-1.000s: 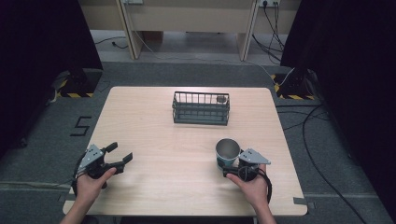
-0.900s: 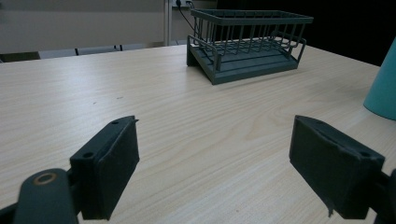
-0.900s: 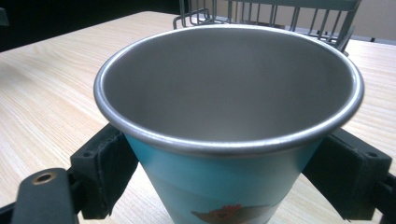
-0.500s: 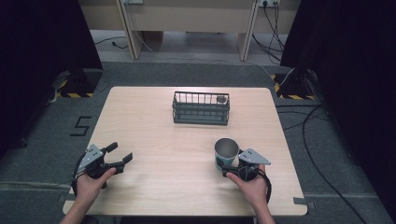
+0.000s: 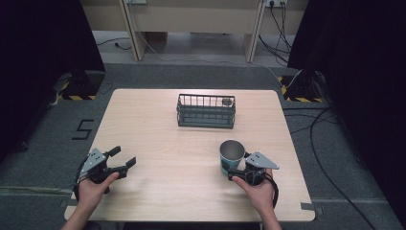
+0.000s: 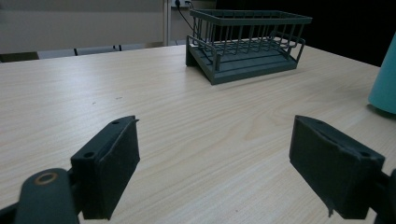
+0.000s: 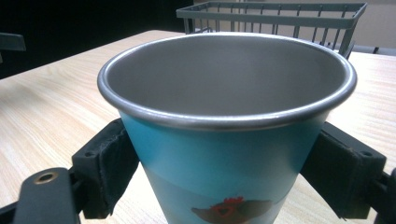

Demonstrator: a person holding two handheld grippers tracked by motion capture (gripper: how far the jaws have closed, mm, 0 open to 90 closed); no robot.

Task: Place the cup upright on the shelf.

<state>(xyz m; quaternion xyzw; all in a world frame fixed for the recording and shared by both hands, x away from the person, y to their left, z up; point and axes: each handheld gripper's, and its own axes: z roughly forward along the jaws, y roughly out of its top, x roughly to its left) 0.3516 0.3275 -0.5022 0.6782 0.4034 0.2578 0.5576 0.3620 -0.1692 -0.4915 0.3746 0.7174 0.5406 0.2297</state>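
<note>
Cup: a teal, tapered metal cup with a steel rim stands upright between the jaws of the right gripper; its bare metal inside holds nothing that can be seen, and a red printed figure sits low on its wall.
Right jaws: both black pads press the cup's sides below the rim, clamped on it.
Basket: a dark green wire basket stands well beyond the right jaws, toward the far edge; a small grey object lies in its far right corner, too small to identify.
Left jaws: the left gripper has its jaws spread wide over bare wood, holding and touching nothing.
Open room: the light wooden table lies bare between the two grippers and ahead of the left jaws to the basket.
</note>
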